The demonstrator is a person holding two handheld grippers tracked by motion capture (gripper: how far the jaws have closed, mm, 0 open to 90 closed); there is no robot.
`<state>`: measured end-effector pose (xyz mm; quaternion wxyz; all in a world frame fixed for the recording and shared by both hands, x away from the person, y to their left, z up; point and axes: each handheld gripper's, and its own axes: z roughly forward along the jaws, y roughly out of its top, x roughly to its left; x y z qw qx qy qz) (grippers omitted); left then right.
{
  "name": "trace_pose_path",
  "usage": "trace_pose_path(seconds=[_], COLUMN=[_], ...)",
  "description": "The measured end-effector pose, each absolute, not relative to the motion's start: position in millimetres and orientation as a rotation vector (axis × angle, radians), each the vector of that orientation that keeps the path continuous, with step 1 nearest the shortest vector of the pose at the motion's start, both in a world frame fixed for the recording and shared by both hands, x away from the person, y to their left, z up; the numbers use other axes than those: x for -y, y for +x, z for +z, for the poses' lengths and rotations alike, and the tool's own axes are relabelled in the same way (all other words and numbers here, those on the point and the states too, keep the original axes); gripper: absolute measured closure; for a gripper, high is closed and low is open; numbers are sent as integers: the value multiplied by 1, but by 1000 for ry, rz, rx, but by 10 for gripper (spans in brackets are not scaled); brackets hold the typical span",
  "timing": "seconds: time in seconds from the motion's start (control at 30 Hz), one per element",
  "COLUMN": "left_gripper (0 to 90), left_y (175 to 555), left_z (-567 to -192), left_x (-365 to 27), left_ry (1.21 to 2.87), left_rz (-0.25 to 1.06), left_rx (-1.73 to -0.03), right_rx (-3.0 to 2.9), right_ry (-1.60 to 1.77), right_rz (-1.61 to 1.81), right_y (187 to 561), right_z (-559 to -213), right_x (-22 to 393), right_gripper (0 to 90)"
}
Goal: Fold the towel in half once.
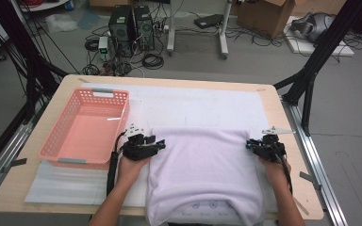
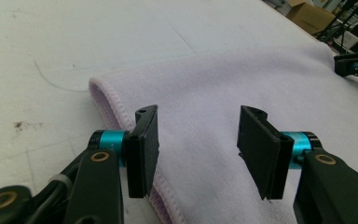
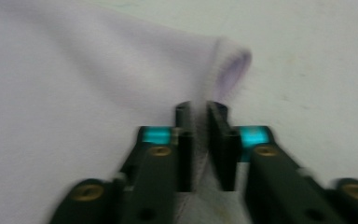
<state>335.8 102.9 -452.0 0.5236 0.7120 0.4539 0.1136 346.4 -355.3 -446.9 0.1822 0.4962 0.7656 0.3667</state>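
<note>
- Pale lilac towel (image 1: 202, 174) lies folded on the near middle of the surface (image 1: 268, 101), on a white sheet (image 1: 193, 106); its near end hangs over the near edge, where a faint printed pattern shows.
- The towel's far edge is a rounded fold running left to right across the white sheet.
- Left gripper (image 1: 158, 142) sits at the towel's far-left corner, held from below by the person's left hand (image 1: 133, 167).
- In the left gripper view (image 2: 198, 149) the jaws stand well apart. The towel's hemmed left edge passes under and between them; neither pad presses on the cloth.
- Right gripper (image 1: 250, 145) sits at the towel's far-right corner, the right hand (image 1: 275, 170) behind it.
- In the right gripper view (image 3: 200, 144) the jaws are nearly together, clamped on a thin upright ridge of the towel's edge. The picture is blurred, but cloth shows in the narrow gap, and the folded corner loops just beyond the tips.
- Pink plastic basket (image 1: 56, 136) stands on the left of the surface, just beside the left gripper and apart from the towel.
- On the floor beyond the far edge: two black computer towers (image 1: 132, 28), loose cables, a cardboard box (image 1: 264, 16).
</note>
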Motion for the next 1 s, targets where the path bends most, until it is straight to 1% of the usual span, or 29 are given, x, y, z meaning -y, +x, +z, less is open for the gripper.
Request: trace_pose_path(seconds=[0.03,0.1,0.27,0.4,0.47,0.57,0.7,0.8,0.87,0.9,1.0], left_gripper=[484,484,470,451,445,423,426,425,423,423,425], left_y=[335,335,335,339,343,354,368,379,385,387,394], left_z=[-452,-451,-452,-446,-439,-434,-437,-440,-441,-443,-454], left_x=[-102,-101,-98,-93,-89,-84,-80,-80,-81,-82,-82], left_ry=[1708,1724,1728,1746,1748,1755,1773,1781,1768,1759,1799], left_rz=[270,272,278,277,311,339,362,377,379,374,335], left_rx=[-1082,-1070,-1083,-1085,-1076,-1081,-1102,-1150,-1171,-1182,-1235], right_rx=[-2161,-2160,-2114,-2117,-2120,-2123,-2100,-2110,-2111,-2110,-2124], right_ry=[1389,1387,1419,1377,1369,1359,1372,1364,1371,1378,1399], right_rz=[1020,1000,986,979,1000,1050,1106,1100,1095,1100,1074], right_y=[346,345,332,330,330,331,334,339,343,346,354], right_z=[-446,-445,-444,-444,-442,-440,-438,-438,-439,-440,-443], right_x=[354,356,378,378,376,377,381,381,381,381,380], right_gripper=[861,873,874,866,830,670,540,495,491,488,464])
